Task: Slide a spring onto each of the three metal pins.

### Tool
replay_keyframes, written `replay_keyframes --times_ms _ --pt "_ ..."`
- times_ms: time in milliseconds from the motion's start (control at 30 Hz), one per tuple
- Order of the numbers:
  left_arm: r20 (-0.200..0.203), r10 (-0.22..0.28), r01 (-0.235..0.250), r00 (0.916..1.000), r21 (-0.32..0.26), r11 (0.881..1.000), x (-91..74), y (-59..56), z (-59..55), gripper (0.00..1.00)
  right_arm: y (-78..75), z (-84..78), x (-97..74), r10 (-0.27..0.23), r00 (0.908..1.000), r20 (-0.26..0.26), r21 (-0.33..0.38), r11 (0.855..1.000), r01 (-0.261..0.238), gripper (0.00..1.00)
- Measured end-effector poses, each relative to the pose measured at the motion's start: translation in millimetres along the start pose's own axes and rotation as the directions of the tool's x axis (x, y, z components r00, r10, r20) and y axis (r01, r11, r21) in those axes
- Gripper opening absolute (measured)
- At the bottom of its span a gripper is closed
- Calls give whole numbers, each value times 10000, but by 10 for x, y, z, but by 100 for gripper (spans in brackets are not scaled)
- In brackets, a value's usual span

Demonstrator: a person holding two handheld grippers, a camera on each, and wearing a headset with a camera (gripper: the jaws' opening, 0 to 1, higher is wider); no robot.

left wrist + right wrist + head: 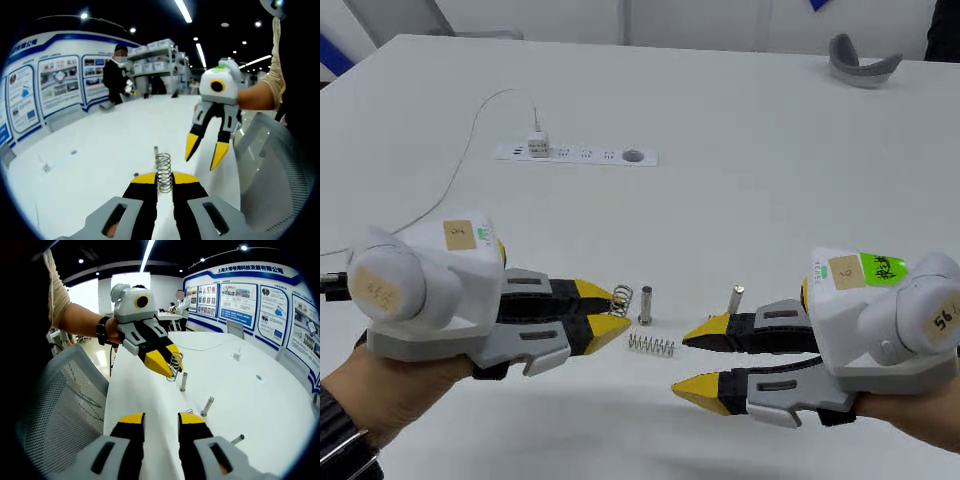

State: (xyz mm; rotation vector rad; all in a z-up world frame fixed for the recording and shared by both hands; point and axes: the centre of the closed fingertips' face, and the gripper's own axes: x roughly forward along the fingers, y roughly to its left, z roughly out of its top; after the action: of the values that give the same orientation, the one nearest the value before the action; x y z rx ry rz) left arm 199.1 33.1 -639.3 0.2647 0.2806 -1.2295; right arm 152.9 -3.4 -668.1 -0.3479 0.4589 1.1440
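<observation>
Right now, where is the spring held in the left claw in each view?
Head view: spring at the left claw's tips, left of centre, beside an upright pin.
Left gripper view: spring lower centre, upright between that claw's tips.
Right gripper view: spring above centre, at the incoming claw's tips.
Shared landmark: the open right claw, facing the spring.

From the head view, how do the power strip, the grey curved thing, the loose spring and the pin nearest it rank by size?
1. power strip
2. grey curved thing; both lie farther from the camera, so they may really be larger
3. loose spring and pin: too alike to rank
</observation>
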Motion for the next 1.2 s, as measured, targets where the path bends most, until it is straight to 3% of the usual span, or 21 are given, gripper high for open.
replay_keyframes --times_ms 300,500,833,1033,1200 --pt "729 964 -916 9927 -663 9936 -146 306 106 9 27 -57 13 45 10000 -87 126 9999 -44 27" --pt "974 1322 -1234 9864 -917 9881 -202 454 109 9 37 -69 17 64 9999 -96 183 9998 -63 27" --pt "1178 1797 -1613 9767 -1504 9754 -260 658 10 9 47 -83 17 53 9999 -122 236 9997 -50 27" --pt "1498 2084 -1692 9665 -2386 9563 -302 790 -80 9 59 -101 23 56 9999 -152 286 9996 -52 27" --pt "1450 2163 -1747 9655 -2554 9509 -300 831 -142 9 57 -113 21 36 9998 -181 338 9994 -30 27"
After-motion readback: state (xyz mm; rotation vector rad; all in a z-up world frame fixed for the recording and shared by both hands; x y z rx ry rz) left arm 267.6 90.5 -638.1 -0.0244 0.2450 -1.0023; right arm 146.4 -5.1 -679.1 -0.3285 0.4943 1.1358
